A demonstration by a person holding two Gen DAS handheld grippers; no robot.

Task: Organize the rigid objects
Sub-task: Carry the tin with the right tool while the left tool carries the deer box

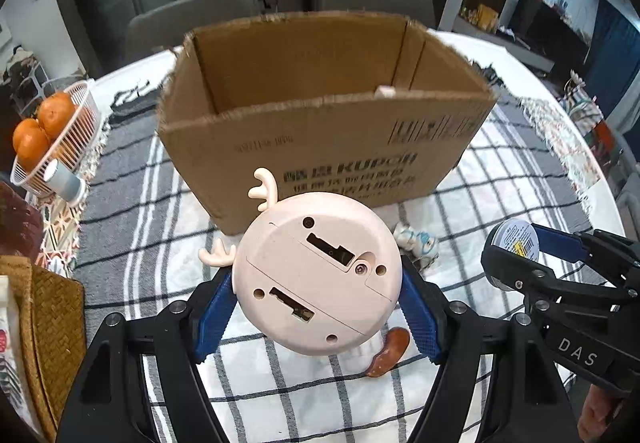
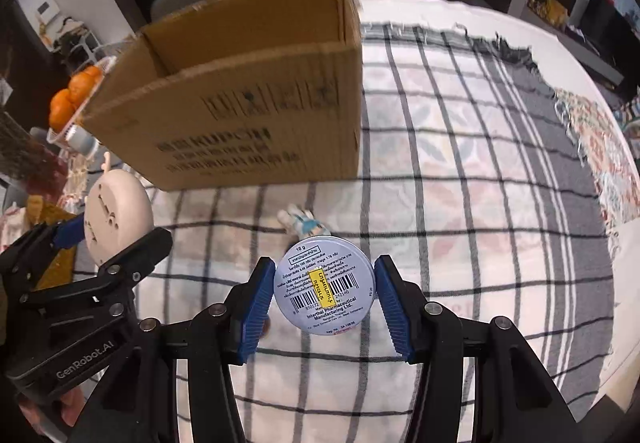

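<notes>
My left gripper (image 1: 318, 307) clamps the round cream plastic toy with antlers (image 1: 318, 273), underside toward me, held above the checked tablecloth (image 2: 460, 163) just near of the open brown cardboard box (image 1: 320, 111). My right gripper (image 2: 324, 297) pinches the small round blue tin (image 2: 324, 289). A white basket of oranges (image 1: 60, 135) sits far left.

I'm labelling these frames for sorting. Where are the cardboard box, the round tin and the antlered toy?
cardboard box (image 1: 320, 147), left wrist view, on its printed front wall.
round tin (image 2: 324, 289), right wrist view, on its barcode label.
antlered toy (image 1: 318, 273), left wrist view, on its flat underside.
</notes>
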